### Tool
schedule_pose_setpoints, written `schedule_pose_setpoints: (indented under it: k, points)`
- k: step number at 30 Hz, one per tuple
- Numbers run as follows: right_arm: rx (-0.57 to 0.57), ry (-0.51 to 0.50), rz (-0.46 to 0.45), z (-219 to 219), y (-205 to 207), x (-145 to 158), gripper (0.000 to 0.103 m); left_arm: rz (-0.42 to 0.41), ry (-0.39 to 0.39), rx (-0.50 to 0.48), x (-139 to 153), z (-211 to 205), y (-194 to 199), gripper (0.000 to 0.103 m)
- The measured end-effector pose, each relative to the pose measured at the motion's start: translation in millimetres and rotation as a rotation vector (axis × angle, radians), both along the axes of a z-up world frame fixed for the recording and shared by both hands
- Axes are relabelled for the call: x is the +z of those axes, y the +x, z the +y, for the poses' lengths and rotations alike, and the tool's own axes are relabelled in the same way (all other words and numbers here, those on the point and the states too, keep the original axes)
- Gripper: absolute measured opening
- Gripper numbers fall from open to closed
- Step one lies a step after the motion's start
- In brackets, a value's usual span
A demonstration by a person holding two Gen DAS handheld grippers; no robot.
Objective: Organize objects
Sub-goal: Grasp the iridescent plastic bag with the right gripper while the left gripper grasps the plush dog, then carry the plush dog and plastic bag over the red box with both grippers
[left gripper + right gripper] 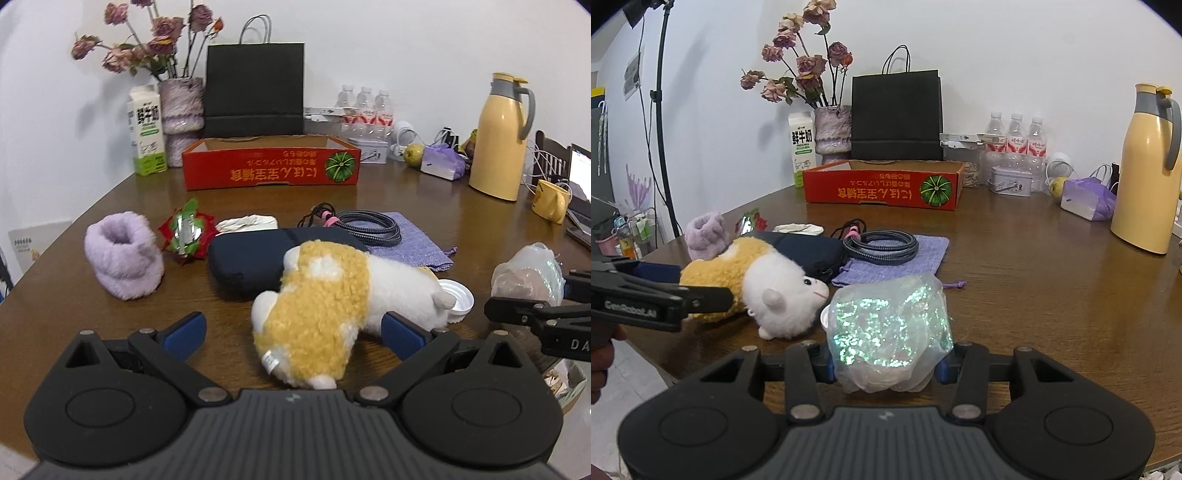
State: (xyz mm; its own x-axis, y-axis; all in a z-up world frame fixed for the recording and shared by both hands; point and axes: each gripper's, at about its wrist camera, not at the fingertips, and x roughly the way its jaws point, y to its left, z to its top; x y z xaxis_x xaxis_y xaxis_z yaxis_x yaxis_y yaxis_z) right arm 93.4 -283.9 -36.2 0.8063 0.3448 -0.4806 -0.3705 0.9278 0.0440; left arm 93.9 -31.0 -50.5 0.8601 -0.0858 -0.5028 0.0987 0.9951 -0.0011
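A yellow-and-white plush hamster (325, 295) lies on the brown table (424, 195). My left gripper (293, 334) is open around its rear; the right pad is close to the plush and the left pad stands well clear. My right gripper (888, 365) is shut on a glittery translucent bag (890, 325), held just above the table beside the plush's head (786, 295). The bag (528, 273) also shows at the right edge of the left wrist view. An open red cardboard box (271, 170) stands at the back.
Behind the plush lie a dark blue case (251, 254), a purple fluffy slipper (122, 254), a red-green ornament (186, 232), a coiled cable (369, 227) on a lilac pouch (417, 240) and a white lid (458, 295). A yellow thermos (498, 140) and a mug (550, 201) stand right.
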Motion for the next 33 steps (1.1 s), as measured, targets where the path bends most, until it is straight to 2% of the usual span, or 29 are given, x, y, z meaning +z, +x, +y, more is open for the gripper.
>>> schedule_pose_setpoints:
  k: [1, 3, 4, 7, 11, 18, 21, 23, 27, 28, 30, 31, 33]
  points:
    - [-0.001, 0.000, 0.002, 0, 0, 0, 0.044, -0.005, -0.005, -0.013, -2, 0, 1, 0.097]
    - [-0.001, 0.000, 0.006, 1, 0, -1, 0.044, -0.009, -0.026, -0.038, -5, 2, 1, 0.078]
    - [-0.001, -0.001, 0.009, 1, 0, -2, 0.044, -0.007, -0.043, -0.052, -6, 3, 1, 0.063]
    - [0.002, -0.002, 0.014, 3, -1, -2, 0.044, -0.022, -0.077, -0.077, -8, 7, -4, 0.056]
    - [0.002, -0.002, 0.014, 5, -2, -2, 0.044, -0.043, -0.082, -0.045, -8, 14, -13, 0.053]
    - [0.005, -0.009, 0.017, 12, -8, -2, 0.044, -0.053, -0.079, 0.076, -7, 35, -27, 0.054]
    - [0.008, -0.013, 0.017, 16, -10, -2, 0.044, -0.053, -0.078, 0.065, -5, 36, -28, 0.069]
    - [0.009, -0.016, 0.016, 18, -11, -1, 0.044, -0.062, -0.076, 0.048, -3, 36, -29, 0.090]
    - [0.000, -0.019, 0.014, 17, -12, 2, 0.044, -0.036, -0.066, 0.019, -4, 36, -21, 0.092]
    - [-0.002, -0.019, 0.013, 17, -12, 2, 0.044, -0.026, -0.076, 0.016, -5, 38, -18, 0.089]
    - [-0.004, -0.020, 0.012, 17, -13, 3, 0.044, -0.003, -0.104, -0.001, -8, 42, -14, 0.070]
    - [-0.004, -0.021, 0.011, 18, -13, 3, 0.044, 0.009, -0.117, -0.005, -10, 44, -12, 0.056]
    - [-0.005, -0.022, 0.011, 18, -13, 3, 0.044, 0.010, -0.148, -0.010, -12, 48, -13, 0.053]
